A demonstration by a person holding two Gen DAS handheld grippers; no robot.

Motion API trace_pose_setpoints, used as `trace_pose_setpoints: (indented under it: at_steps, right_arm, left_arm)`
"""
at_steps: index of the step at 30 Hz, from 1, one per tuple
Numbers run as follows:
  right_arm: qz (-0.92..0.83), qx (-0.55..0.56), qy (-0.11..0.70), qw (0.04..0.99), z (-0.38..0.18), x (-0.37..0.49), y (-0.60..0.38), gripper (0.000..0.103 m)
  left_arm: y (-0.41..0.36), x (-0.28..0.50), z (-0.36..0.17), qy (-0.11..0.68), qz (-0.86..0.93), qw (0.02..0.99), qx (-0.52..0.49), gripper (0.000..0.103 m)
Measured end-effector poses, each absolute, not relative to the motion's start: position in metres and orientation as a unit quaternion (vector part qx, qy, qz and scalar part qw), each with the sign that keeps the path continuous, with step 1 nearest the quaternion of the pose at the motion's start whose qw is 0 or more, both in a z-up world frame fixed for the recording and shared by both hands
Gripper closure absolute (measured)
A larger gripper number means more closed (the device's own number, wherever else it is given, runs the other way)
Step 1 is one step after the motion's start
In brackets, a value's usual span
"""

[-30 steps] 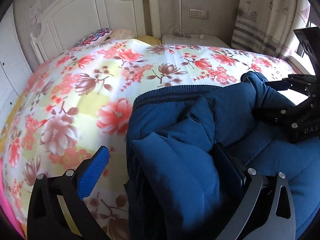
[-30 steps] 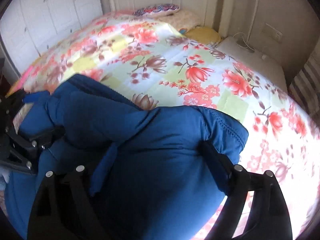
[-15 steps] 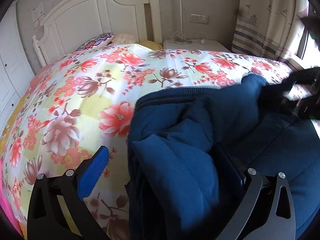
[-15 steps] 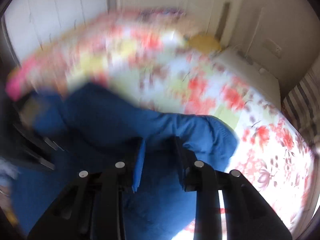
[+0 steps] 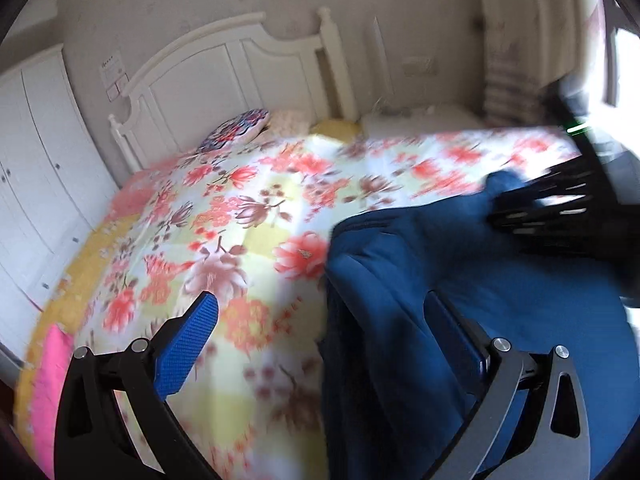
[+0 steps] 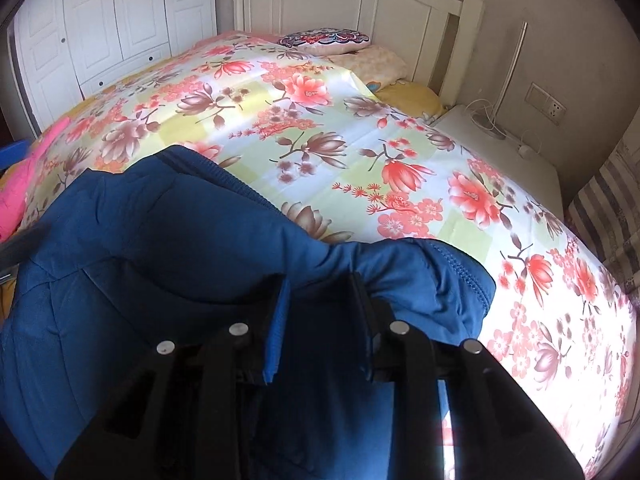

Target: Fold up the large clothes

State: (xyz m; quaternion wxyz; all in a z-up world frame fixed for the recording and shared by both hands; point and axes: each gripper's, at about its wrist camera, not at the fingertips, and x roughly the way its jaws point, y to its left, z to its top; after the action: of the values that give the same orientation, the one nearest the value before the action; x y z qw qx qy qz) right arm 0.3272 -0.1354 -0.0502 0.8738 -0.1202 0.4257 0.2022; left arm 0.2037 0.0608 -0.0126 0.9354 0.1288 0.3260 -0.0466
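A padded dark blue jacket (image 6: 160, 248) lies bunched on the near part of a floral bed. My right gripper (image 6: 318, 292) is shut on a raised fold of it near the stitched edge. In the left wrist view the jacket (image 5: 400, 264) fills the lower right. My left gripper (image 5: 324, 320) stands wide open above the jacket's left edge, with its blue left pad (image 5: 188, 344) over the bedspread and its right finger sunk behind a fold. The right gripper (image 5: 516, 208) shows there as a blurred black shape at the jacket's far right corner.
The floral bedspread (image 6: 320, 120) stretches to a white headboard (image 6: 360, 8) with pillows (image 6: 324, 38). A white nightstand (image 6: 500, 148) with cables stands right of the bed, white wardrobe doors (image 6: 112, 20) left. A pink cloth (image 5: 52, 368) lies at the bed's near left edge.
My right gripper went from wide open around the jacket fold to shut on it. My left gripper pulled back and upward, still open, so more of the bed shows.
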Motion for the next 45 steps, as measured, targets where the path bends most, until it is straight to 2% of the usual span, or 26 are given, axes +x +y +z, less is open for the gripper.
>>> trace_pose_setpoints:
  at_steps: [2,4,6,7,9,10,11,16,19,23,25,26,28,30,33,36,40,43,45]
  right_arm:
    - [0.202,-0.118,0.425,0.874,-0.05,0.327,-0.137,0.073]
    - [0.205,-0.118,0.425,0.874,-0.048,0.326,-0.136,0.073]
    - [0.204,-0.117,0.431,0.871,-0.042,0.325,-0.136,0.072]
    - [0.201,-0.12,0.434,0.87,-0.036,0.323,-0.134,0.069]
    - [0.195,-0.13,0.432,0.871,-0.023,0.314,-0.13,0.052]
    - [0.198,-0.14,0.422,0.874,-0.012,0.302,-0.127,0.037]
    - [0.21,-0.15,0.409,0.875,-0.001,0.285,-0.123,0.031]
    - [0.253,-0.214,0.375,0.866,0.015,0.198,-0.11,0.021]
    - [0.272,-0.244,0.39,0.845,-0.011,0.16,-0.106,0.018]
    - [0.256,-0.214,0.366,0.869,-0.044,0.15,-0.105,0.004]
    - [0.247,-0.227,0.373,0.865,-0.037,0.147,-0.102,0.004]
    - [0.238,-0.236,0.375,0.864,-0.029,0.14,-0.101,0.008]
    - [0.236,-0.243,0.349,0.874,-0.015,0.116,-0.104,0.011]
    - [0.24,-0.229,0.338,0.881,-0.011,0.096,-0.114,0.01]
    - [0.234,-0.207,0.368,0.876,-0.043,0.097,-0.125,0.01]
    - [0.235,-0.173,0.358,0.887,-0.061,0.104,-0.133,0.002]
    - [0.236,-0.194,0.388,0.87,-0.049,0.106,-0.129,0.002]
    - [0.246,-0.211,0.363,0.874,-0.017,0.109,-0.132,0.017]
    - [0.233,-0.182,0.341,0.893,0.006,0.122,-0.142,0.017]
  left_arm:
    - [0.053,0.174,-0.013,0.327,-0.076,0.931,0.145,0.004]
    - [0.041,0.161,-0.042,0.367,-0.074,0.908,0.189,0.004]
    - [0.045,0.156,-0.07,0.379,-0.07,0.908,0.166,0.004]
    - [0.053,0.158,-0.077,0.388,-0.078,0.909,0.133,0.004]
    - [0.063,0.162,-0.081,0.396,-0.095,0.908,0.1,0.004]
    - [0.067,0.164,-0.082,0.402,-0.103,0.906,0.082,0.004]
    - [0.07,0.165,-0.084,0.404,-0.109,0.906,0.068,0.004]
    - [0.071,0.163,-0.086,0.395,-0.112,0.91,0.061,0.004]
    - [0.073,0.161,-0.087,0.39,-0.11,0.912,0.059,0.004]
    - [0.074,0.159,-0.091,0.391,-0.107,0.913,0.055,0.004]
    - [0.073,0.159,-0.092,0.39,-0.107,0.913,0.052,0.004]
    - [0.074,0.159,-0.092,0.389,-0.106,0.914,0.051,0.004]
    - [0.076,0.158,-0.093,0.386,-0.104,0.915,0.049,0.004]
    - [0.078,0.16,-0.094,0.386,-0.107,0.916,0.042,0.004]
    - [0.08,0.159,-0.094,0.383,-0.11,0.916,0.034,0.004]
    - [0.082,0.159,-0.097,0.379,-0.108,0.919,0.028,0.004]
    - [0.083,0.157,-0.099,0.375,-0.107,0.92,0.017,0.004]
    - [0.084,0.156,-0.099,0.373,-0.107,0.921,0.015,0.004]
    - [0.085,0.156,-0.099,0.374,-0.109,0.921,0.012,0.004]
